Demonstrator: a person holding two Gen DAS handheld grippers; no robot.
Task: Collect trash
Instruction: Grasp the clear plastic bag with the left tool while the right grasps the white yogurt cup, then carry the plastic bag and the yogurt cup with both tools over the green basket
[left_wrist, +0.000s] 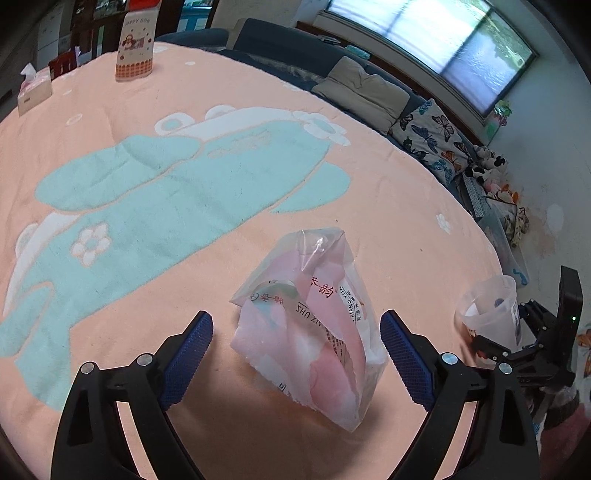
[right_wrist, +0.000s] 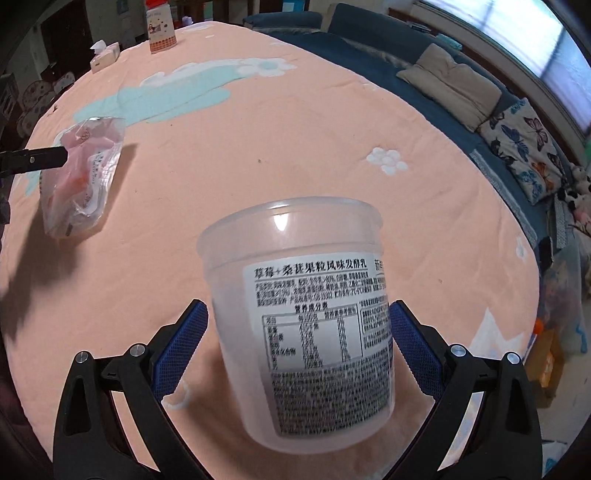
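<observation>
A crumpled clear and pink plastic wrapper (left_wrist: 308, 321) lies on the peach blanket, between the blue pads of my left gripper (left_wrist: 295, 347). The jaws stand wide open around it, the right pad close to its edge. The wrapper also shows in the right wrist view (right_wrist: 83, 173), with a left finger (right_wrist: 33, 158) beside it. A translucent plastic cup (right_wrist: 303, 317) with a printed label stands between the pads of my right gripper (right_wrist: 299, 343). The right pad meets the cup's side, while a gap shows at the left pad. The cup also shows in the left wrist view (left_wrist: 487, 310).
A tissue box (left_wrist: 35, 92) and a tall printed carton (left_wrist: 135, 48) stand at the far side of the blanket (left_wrist: 221, 177). A blue sofa with cushions (left_wrist: 362, 92) runs along the far right. Boxes and toys lie on the floor at the right.
</observation>
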